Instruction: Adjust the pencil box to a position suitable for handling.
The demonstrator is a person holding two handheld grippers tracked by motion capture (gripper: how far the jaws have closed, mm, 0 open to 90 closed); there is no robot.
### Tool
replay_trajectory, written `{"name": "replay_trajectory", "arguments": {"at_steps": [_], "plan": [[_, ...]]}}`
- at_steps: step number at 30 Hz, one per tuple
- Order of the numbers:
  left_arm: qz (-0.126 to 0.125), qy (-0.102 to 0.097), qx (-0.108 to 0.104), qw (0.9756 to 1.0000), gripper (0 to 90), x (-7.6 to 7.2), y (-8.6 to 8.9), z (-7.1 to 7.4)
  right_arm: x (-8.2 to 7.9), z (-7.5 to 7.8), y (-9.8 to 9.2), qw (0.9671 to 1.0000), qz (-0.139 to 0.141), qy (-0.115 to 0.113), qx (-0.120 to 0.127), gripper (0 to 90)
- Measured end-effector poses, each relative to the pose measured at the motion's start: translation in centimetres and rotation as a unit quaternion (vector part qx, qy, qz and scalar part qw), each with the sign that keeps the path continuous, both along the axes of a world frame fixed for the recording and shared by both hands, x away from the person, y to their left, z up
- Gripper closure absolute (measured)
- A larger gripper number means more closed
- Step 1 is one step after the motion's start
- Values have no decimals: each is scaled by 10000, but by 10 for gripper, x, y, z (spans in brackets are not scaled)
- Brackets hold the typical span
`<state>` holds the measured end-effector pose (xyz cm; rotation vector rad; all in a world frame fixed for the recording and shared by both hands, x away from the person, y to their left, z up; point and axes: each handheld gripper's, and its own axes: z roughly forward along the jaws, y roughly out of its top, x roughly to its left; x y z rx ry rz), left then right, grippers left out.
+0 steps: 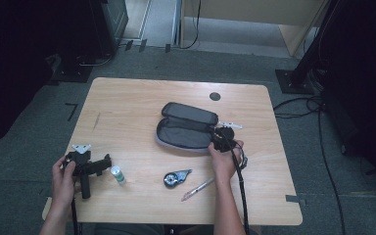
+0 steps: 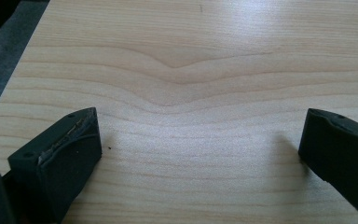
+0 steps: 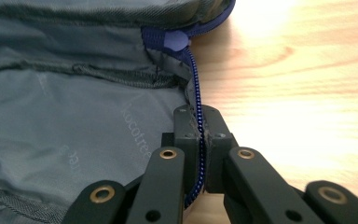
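A: Reaching in from the near edge of the table [image 1: 127, 93], the person's right forearm runs straight up to the pencil case [image 1: 186, 126], with the right gripper [image 1: 222, 138] at that case's right end. The hand wraps the gripper's body from below.

B: And its jaws?

A: Clamped tight. In the right gripper view the right gripper [image 3: 200, 135] pinches the case's blue zipper edge [image 3: 196, 93], which runs between the two black pads and up to the zipper slider [image 3: 173, 41].

B: How does the case look?

A: It lies open like a book, two dark grey halves side by side, lining up, a little right of the table's middle. The lining bears pale printed lettering.

B: The other hand?

A: The left gripper [image 1: 89, 164] sits well left of the case, near the table's front left corner, held low over the wood. In the left gripper view the left gripper [image 2: 200, 144] stands spread wide, bare wood between the pads.

B: Anything near the case?

A: A small green-capped bottle [image 1: 118, 175], a tape dispenser [image 1: 175, 177] and a pen [image 1: 198, 189] lie in front of it.
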<state>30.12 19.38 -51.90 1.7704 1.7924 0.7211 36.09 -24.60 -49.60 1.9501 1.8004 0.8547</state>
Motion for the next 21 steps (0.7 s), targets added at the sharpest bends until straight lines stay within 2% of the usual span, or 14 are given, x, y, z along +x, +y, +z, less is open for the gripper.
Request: {"name": "replay_trajectory", "arguments": {"at_steps": [5, 10, 12, 13, 15, 17, 18, 21], "plan": [[0, 3, -2, 10000, 0, 0, 0, 0, 2, 0, 5, 9992, 253, -195, 245, 884], [-1, 3, 3, 10000, 0, 0, 0, 0, 3, 0, 11, 9991, 284, -268, 178, 884], [0, 2, 4, 10000, 0, 0, 0, 0, 3, -1, 12, 9993, 263, -213, 167, 877], [-1, 3, 5, 10000, 0, 0, 0, 0, 3, -2, 11, 9993, 286, -189, 122, 834], [-1, 3, 5, 10000, 0, 0, 0, 0, 2, -2, 11, 9996, 215, -144, 142, 664], [-1, 1, 2, 10000, 0, 0, 0, 0, -1, 2, 9, 9992, 295, -200, 184, 513], [-1, 3, 2, 10000, 0, 0, 0, 0, -3, 5, 9, 9990, 338, -212, 215, 453], [-3, 3, 3, 10000, 0, 1, 0, 0, -14, 12, 6, 9990, 352, -241, 113, 292]]}}
